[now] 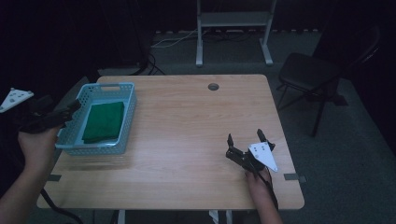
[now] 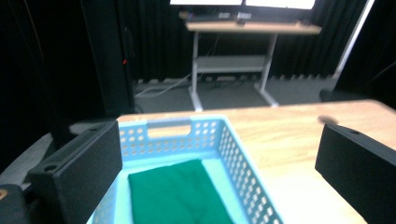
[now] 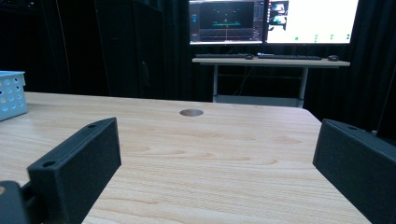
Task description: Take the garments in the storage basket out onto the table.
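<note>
Your left tool (image 1: 70, 108) hangs at the left rim of the basket (image 1: 127, 122), jaws spread wide with nothing between them; your right tool (image 1: 245, 140) sits low over the bare desk (image 1: 187, 135) near its front right corner, jaws likewise spread and empty, well apart from the basket. The green cloth (image 1: 103, 121) lies folded flat inside the basket, a soft matte rectangle against pale blue plastic; the basket is a shallow oblong with perforated walls and a slot handle at its far end, standing at the desk's left edge. The desk is light wood-grain laminate, rounded at the corners, with a round cable hole (image 1: 213, 87) near the far edge. The left gripper view looks down past blocky black jaws onto the cloth (image 2: 177, 193) and the basket's dotted wall (image 2: 243, 172); the right gripper view skims the grain at desk level, catching a corner of the basket (image 3: 11, 93) and lit monitors (image 3: 273, 21) on a far stand.
</note>
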Motion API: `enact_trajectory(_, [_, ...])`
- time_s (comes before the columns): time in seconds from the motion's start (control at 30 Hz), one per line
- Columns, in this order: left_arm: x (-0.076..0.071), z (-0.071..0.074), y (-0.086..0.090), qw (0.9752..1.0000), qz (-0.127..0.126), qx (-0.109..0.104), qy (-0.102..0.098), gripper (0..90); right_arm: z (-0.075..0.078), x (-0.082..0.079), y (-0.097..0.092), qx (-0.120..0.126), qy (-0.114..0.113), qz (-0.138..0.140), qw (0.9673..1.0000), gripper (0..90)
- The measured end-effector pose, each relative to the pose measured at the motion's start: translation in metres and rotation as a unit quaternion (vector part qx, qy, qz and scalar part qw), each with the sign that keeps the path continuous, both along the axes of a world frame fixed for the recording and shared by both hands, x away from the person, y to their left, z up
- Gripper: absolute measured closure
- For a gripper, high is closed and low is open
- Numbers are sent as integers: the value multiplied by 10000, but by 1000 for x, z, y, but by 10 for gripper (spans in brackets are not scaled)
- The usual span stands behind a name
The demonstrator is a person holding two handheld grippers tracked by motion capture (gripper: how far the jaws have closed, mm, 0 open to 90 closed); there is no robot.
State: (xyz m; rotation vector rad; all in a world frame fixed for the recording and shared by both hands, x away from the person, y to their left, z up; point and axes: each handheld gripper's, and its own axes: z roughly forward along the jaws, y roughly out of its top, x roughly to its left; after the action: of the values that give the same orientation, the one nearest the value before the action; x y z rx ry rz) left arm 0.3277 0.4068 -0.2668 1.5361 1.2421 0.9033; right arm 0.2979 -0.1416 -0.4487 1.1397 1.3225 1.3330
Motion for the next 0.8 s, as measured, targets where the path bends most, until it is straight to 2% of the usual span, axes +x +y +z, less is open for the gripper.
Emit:
enact_trajectory(0.2, [12,1,-1,9997,9,123,205,1,0,0,0,3,-13,-5,10000,3])
enact_trajectory(0.27, [21,-2,-2,9990,25,208,399,1,0,0,0,-2,-17,-6,10000,3])
enact_trajectory(0.3, [21,-2,-2,9990,25,208,399,1,0,0,0,-2,-17,-6,10000,3])
enact_trajectory(0.37, [26,-5,-2,9982,28,231,544,1,0,0,0,-6,-17,-4,10000,3])
enact_trajectory(0.4, [31,-9,-2,9972,65,251,697,2,0,0,0,0,-15,-6,10000,3])
enact_trajectory(0.5, [37,-19,-1,9963,133,162,839,1,0,0,0,21,3,-5,10000,3])
enact_trajectory(0.73, [45,-28,-1,9953,285,179,909,1,0,0,0,-3,-17,-6,10000,3])
enact_trajectory(0.8, [50,-29,-1,9940,279,193,1043,1,0,0,0,2,-14,-6,10000,3])
